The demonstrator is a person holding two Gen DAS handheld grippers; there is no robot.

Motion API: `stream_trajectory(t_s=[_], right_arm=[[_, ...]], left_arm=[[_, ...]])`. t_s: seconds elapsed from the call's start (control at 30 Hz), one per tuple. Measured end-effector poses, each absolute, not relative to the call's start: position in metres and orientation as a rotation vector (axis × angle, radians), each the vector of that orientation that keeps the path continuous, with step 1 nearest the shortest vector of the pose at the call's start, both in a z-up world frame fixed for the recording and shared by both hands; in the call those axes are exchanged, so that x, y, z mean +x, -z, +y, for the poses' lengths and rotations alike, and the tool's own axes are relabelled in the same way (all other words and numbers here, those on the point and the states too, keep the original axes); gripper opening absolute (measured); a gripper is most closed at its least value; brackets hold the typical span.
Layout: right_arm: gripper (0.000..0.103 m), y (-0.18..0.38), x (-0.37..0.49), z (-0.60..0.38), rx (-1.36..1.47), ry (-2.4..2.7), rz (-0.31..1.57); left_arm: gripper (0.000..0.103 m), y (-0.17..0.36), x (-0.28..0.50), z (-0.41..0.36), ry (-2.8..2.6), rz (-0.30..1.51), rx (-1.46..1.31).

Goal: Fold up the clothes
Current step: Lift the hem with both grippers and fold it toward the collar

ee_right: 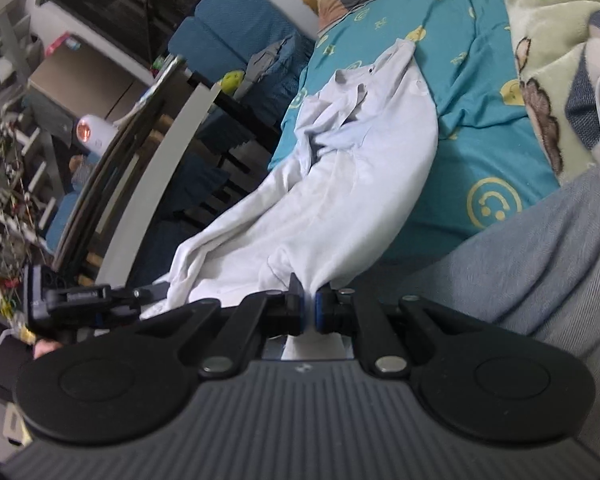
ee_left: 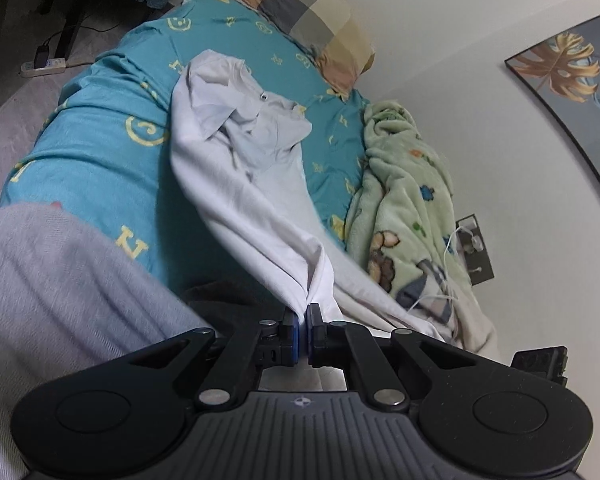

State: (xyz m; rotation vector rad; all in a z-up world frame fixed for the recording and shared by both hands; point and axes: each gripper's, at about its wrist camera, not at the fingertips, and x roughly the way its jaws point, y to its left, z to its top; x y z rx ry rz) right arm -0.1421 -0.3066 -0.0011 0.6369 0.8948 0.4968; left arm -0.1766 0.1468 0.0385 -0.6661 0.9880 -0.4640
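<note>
A white shirt lies stretched along a bed with a teal sheet; its collar end rests far up the bed. My left gripper is shut on one near corner of the shirt's hem, cloth bunched between the blue pads. In the right wrist view the same white shirt runs up the teal sheet, and my right gripper is shut on another near corner of the hem. The other gripper shows at the left of that view. Both near corners are lifted off the bed.
A checked pillow lies at the head of the bed. A green fleece blanket with a white cable lies along the wall side. The person's grey-clad leg is close beside the grippers. A chair and a table stand beside the bed.
</note>
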Motion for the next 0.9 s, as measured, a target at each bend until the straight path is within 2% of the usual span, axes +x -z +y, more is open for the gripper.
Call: stream_trajectory(t_s=[0.27,0.43,0.7,0.9], right_arm=[[0.009,-0.023,-0.041,-0.302,0.634,-0.445,0.809],[0.009,-0.014,0.045,-0.292,0.627,-0.387,0.808],[0.009,0.069,0.184,-0.281,0.593,-0.302,0.893],[0.010,0.149,0.245,-0.276,0.582,-0.271,1.000]], left_arm=[[0.005,-0.063,-0.065,0.135,0.410,0.886,-0.632],[0.005,-0.052,0.030,0.125,0.379,0.866,-0.617],[0.005,0.045,0.186,0.122,0.289,0.952,-0.603],[0.006,0.125,0.240,0.131,0.244,1.064,-0.616]])
